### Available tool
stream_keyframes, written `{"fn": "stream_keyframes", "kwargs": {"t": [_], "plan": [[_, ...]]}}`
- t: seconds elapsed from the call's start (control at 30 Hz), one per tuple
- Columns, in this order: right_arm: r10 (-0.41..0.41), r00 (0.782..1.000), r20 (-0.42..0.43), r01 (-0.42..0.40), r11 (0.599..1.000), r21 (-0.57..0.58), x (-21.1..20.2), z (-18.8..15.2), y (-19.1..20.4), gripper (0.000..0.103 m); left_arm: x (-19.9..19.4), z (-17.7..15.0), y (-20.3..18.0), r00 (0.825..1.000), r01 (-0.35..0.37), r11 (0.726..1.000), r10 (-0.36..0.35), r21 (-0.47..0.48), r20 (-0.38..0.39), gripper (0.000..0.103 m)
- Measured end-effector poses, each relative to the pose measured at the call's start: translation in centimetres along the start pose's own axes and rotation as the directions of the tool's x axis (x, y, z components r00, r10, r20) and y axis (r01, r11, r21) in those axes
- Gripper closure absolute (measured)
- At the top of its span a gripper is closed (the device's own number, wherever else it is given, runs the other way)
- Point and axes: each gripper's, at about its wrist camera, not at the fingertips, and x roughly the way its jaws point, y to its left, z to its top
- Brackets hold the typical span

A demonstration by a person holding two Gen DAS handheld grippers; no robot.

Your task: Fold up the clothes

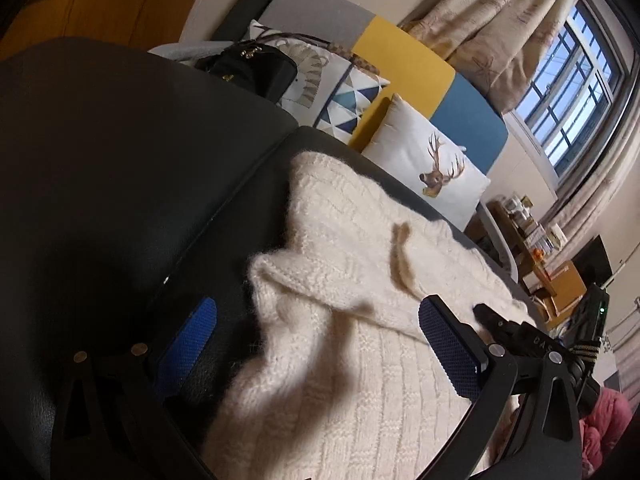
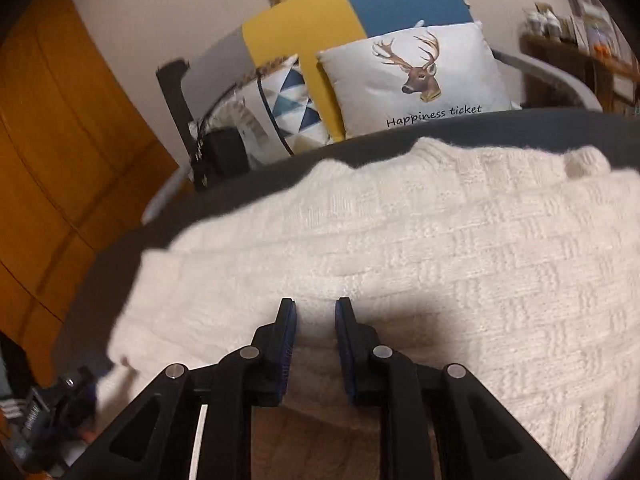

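Looking along my left gripper (image 1: pixel 316 354), I see its jaws spread wide, the cream sweater (image 1: pixel 360 280) lying loose between the blue pads (image 1: pixel 448 352) with neither pressing on it. That sweater is my landmark: it lies across a dark seat cushion (image 1: pixel 120 160). Only this view shows a folded flap on the sweater's upper layer, a window (image 1: pixel 572 92) and curtain (image 1: pixel 500 28) well beyond the sweater, and a black handbag (image 1: pixel 252 64) behind it.

My right gripper (image 2: pixel 316 320) shows what the left view cannot: its jaws stand close together with a narrow gap, right at the sweater's near edge. Knit fills that gap, and the pads seem to pinch a fold, though shadow makes this unsure. Behind the sweater this view reads the deer pillow (image 2: pixel 416 80) head-on, and beside the sweater stands an orange door (image 2: pixel 60 140).
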Motion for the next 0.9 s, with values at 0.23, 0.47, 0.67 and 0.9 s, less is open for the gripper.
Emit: {"fn": "stream_keyframes", "kwargs": {"t": [0.23,0.47,0.67,0.9], "plan": [[-0.027,1.000,0.013,0.027,1.000,-0.011,0.1,-0.2,0.2,0.087,0.0,-0.5,-2.4,0.994,0.042,0.987,-0.026,0.158,-0.103,0.018],[-0.020,1.000,0.018,0.020,1.000,-0.004,0.3,-0.1,0.0,0.087,-1.4,-0.5,-2.9,0.993,0.085,0.971,-0.063,0.223,-0.100,0.085],[-0.021,1.000,0.019,0.021,1.000,-0.005,0.4,-0.1,0.0,0.087,-5.3,0.0,-3.9,0.992,-0.107,0.946,0.082,0.307,0.093,0.080],[-0.016,1.000,0.021,0.016,1.000,0.000,0.4,-0.1,-0.2,0.087,-1.2,-1.9,-9.0,0.991,0.036,0.874,0.030,0.484,-0.127,0.090]]}}
